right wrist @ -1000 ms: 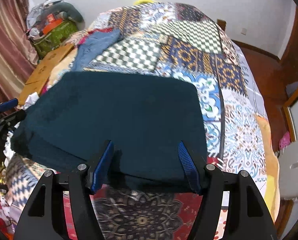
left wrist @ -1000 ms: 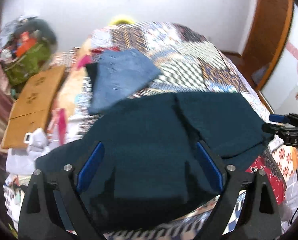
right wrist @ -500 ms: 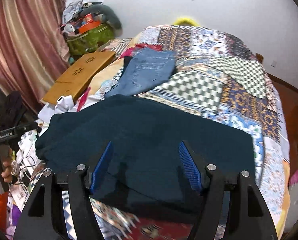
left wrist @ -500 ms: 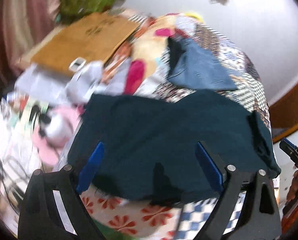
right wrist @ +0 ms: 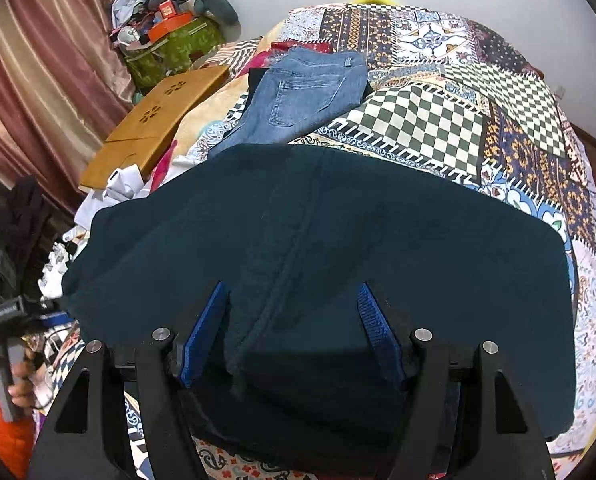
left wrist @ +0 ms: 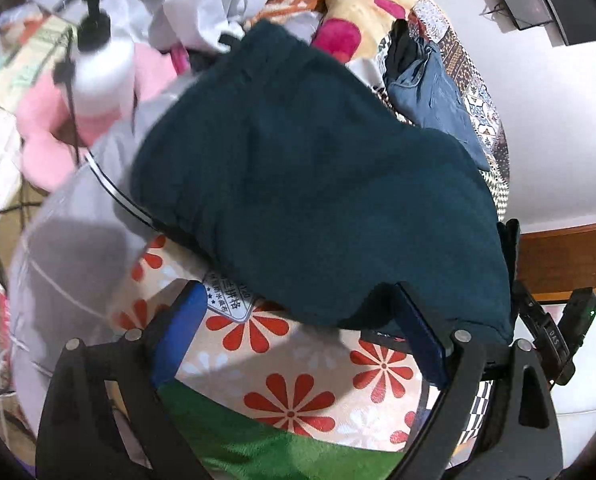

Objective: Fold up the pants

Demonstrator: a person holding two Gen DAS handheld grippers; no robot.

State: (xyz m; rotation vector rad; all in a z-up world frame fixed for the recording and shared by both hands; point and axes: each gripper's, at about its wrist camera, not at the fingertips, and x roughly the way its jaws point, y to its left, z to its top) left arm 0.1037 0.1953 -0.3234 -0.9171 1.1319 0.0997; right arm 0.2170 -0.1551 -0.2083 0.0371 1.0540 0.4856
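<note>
While the left gripper (left wrist: pixel 298 340) hangs over the near edge of the bed, its blue-padded fingers (left wrist: pixel 178 332) stand wide apart with nothing between them; the dark teal pants (left wrist: pixel 317 168) lie bunched just beyond, one fold brushing the inner face of the right-hand finger. Under the fingers the floral bedspread (left wrist: pixel 290 384) shows red flowers on cream, with a green patch nearer the camera. Off the bed's left edge a white pump bottle (left wrist: pixel 98 60) stands against something pink, and folded blue jeans (left wrist: pixel 437 100) lie further up the bed. At the right rim of this view the other gripper's black body shows, half hidden behind the pants. From the right wrist, the right gripper (right wrist: pixel 292 332) also has its fingers spread, and the pants (right wrist: pixel 337 248) stretch across the patchwork quilt (right wrist: pixel 437 120) from its left edge towards the right, a seam running down between the fingers; cloth lies below and between them, unclamped. The blue jeans (right wrist: pixel 305 92) rest beyond, near a brown cardboard box (right wrist: pixel 158 120) at the quilt's left edge, and the left gripper (right wrist: pixel 6 316) shows at the far left.
</note>
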